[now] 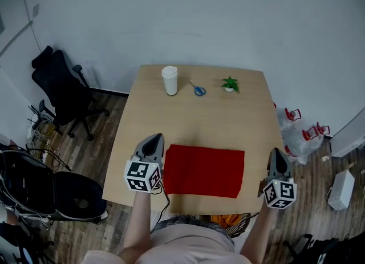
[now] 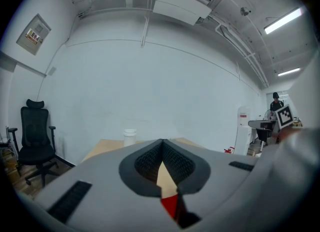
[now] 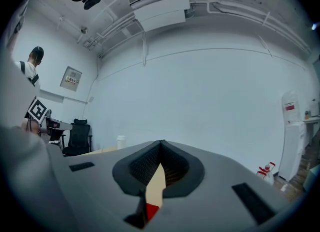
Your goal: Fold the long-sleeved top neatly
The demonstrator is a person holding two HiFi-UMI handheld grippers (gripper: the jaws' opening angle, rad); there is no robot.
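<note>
The red long-sleeved top lies folded into a flat rectangle near the front edge of the wooden table. My left gripper hovers just off the top's left edge, jaws shut and empty. To the right of the garment, my right gripper is beyond the table's right edge, also shut with nothing in it. In the left gripper view the closed jaws show a sliver of red cloth below them. The right gripper view shows the same: shut jaws and a bit of red.
At the table's far side stand a white cup, blue-handled scissors and a small green plant. A black office chair is on the left, bags with red handles on the right floor.
</note>
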